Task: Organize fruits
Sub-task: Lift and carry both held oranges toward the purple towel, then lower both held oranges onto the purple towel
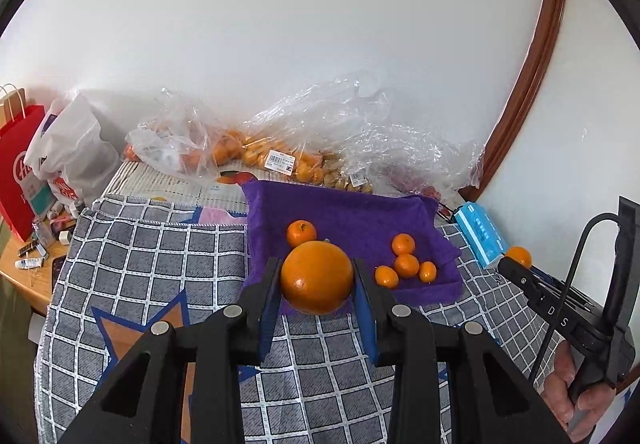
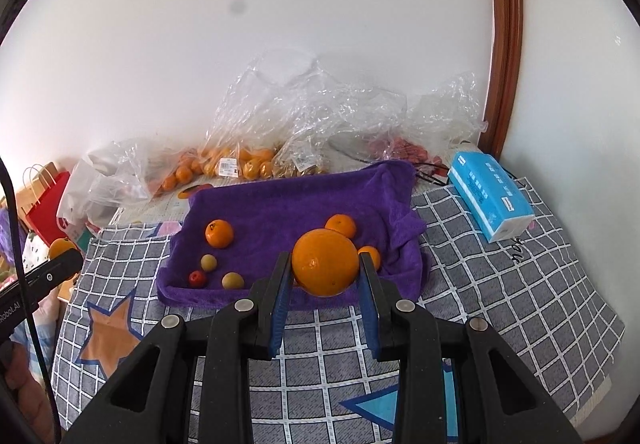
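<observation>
Orange fruit fills both jaws: left gripper (image 1: 316, 276) and right gripper (image 2: 325, 264) each clamp one.

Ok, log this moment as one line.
left gripper: shut on orange | right gripper: shut on orange | both above purple towel | placing: not yet

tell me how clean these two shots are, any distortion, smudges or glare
Left wrist view: strong fisheye, the door frame bows into a curve, corners vignette black, and the large orange in the left hand-held gripper is sharp. Right wrist view: same warp, plus a dark smudge on the white wall and glints on the plastic bags.
</observation>
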